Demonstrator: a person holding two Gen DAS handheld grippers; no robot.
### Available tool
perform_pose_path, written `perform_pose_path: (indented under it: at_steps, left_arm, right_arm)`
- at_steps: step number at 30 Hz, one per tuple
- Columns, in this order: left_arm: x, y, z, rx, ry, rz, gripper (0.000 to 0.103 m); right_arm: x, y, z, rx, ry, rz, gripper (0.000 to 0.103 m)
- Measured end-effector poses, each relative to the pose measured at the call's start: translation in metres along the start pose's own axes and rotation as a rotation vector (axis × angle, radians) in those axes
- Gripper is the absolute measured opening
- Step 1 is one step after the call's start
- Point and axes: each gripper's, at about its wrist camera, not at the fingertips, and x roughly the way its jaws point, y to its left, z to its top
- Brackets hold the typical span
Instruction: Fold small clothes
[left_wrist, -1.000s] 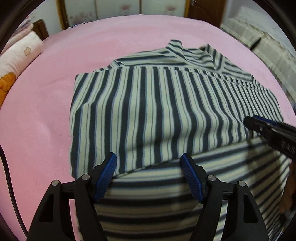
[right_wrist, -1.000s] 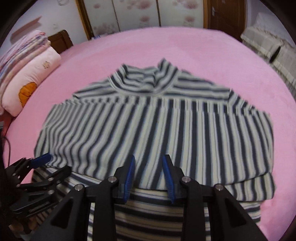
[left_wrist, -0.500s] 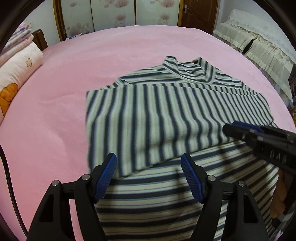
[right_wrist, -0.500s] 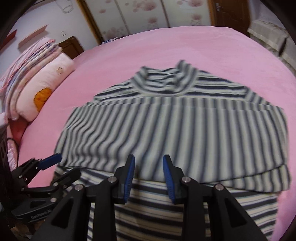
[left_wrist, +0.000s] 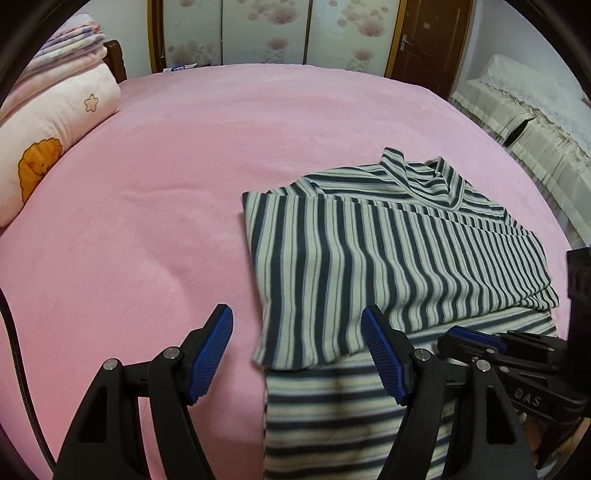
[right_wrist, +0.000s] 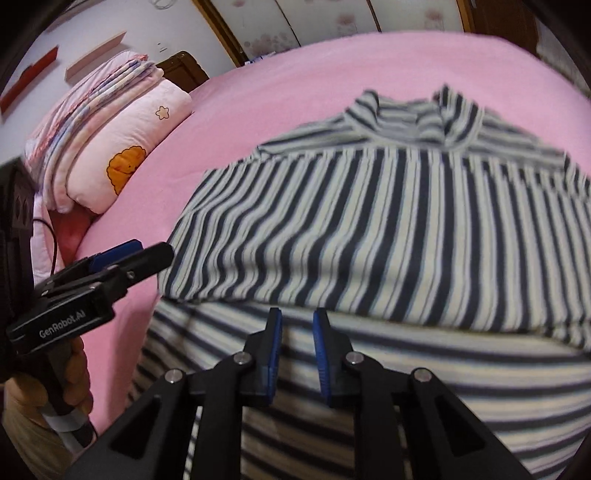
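A navy-and-cream striped top (left_wrist: 388, 251) lies flat on the pink bed (left_wrist: 177, 192), collar at the far end. A folded panel with upright stripes crosses its chest, and the cross-striped lower body (right_wrist: 424, 373) lies nearest me. My left gripper (left_wrist: 295, 312) is open at the top's left edge, one finger over bare bed and the other over the fabric, holding nothing. My right gripper (right_wrist: 297, 315) hovers over the lower body just short of the fold edge. Its jaws are closing to a narrow gap with nothing seen between them. Each gripper shows in the other's view: the right gripper (left_wrist: 476, 338) and the left gripper (right_wrist: 129, 254).
A pink pillow with an orange cartoon (left_wrist: 48, 147) and a stack of folded blankets (right_wrist: 92, 99) lie at the bed's left end by a dark headboard (right_wrist: 184, 70). Wardrobe doors (left_wrist: 266, 29) stand beyond the bed. Cream-covered furniture (left_wrist: 532, 122) stands on the right. A hand (right_wrist: 70, 376) grips the left handle.
My left gripper moved left and up, from straddling the fold edge to the top's left edge. My right gripper's jaws narrowed and it swung left, drawing back onto the lower body.
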Motion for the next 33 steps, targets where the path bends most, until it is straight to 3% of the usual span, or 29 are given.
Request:
perform_pose_path:
  at_steps: [13,25,26,27,28,33]
  left_arm:
    - [-0.004,-0.013,-0.045,-0.031,0.016,-0.038,0.071]
    - [-0.014,-0.028,-0.049,0.008,-0.006,-0.045,0.071]
    - [-0.014,-0.029,-0.049,0.007,-0.005,-0.044,0.071]
    - [-0.013,-0.028,-0.049,0.002,-0.002,-0.042,0.071]
    - [-0.014,-0.027,-0.049,-0.002,-0.001,-0.042,0.071]
    - [-0.017,-0.023,-0.048,-0.013,-0.007,-0.035,0.071]
  right_arm:
    - [0.012,-0.021,-0.002,0.197,-0.049,0.084,0.017]
    - [0.017,-0.030,0.003,0.359,-0.063,0.105,0.017]
    - [0.017,-0.028,0.003,0.363,-0.063,0.092,0.016]
    - [0.016,-0.027,0.004,0.359,-0.067,0.075,0.006]
    - [0.015,-0.023,0.004,0.348,-0.074,0.062,0.004]
    - [0.005,-0.016,-0.002,0.351,-0.091,0.070,0.004]
